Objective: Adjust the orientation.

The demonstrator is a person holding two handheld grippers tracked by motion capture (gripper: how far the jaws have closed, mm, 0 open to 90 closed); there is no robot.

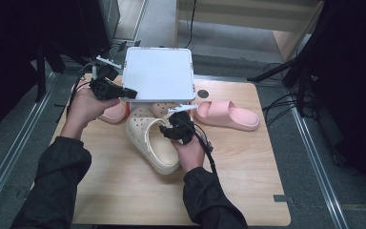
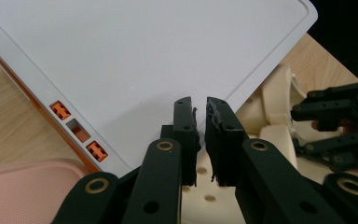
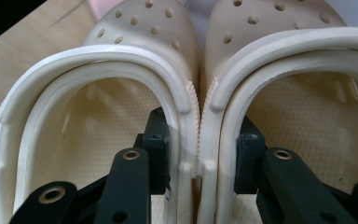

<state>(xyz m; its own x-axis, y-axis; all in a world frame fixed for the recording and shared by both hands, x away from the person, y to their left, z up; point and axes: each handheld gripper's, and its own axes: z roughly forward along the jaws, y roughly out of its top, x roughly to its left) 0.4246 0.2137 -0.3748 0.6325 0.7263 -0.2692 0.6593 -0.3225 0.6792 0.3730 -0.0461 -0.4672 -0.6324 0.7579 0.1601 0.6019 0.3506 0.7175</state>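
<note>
A: Right gripper (image 3: pixel 198 140) — state?

B: Clamped on the pair of cream clogs (image 3: pixel 198 84). One jaw sits inside each shoe, pinching the two touching inner walls together (heel straps arch over both openings).

A: Where are the clogs on the table (image 1: pixel 124 191)?

B: Near the middle of the wooden top, toes pointing away from the person, partly tucked under the near edge of the white lid (image 1: pixel 158 74). Right hand (image 1: pixel 189 151) comes in over the heel end.

A: Left gripper (image 2: pixel 201 135)?

B: Jaws nearly together, a thin gap between them. They sit at the lid's near edge, at its left corner in the high view; cannot tell whether that edge is actually pinched. The lid is tilted, and orange clips (image 2: pixel 60 110) show along one side.

A: Other things?

B: One pink slide (image 1: pixel 226 114) lies to the right of the clogs, just apart from them. A second pink slide (image 1: pixel 112 113) lies on the left, just beside the left hand (image 1: pixel 86 106).
</note>
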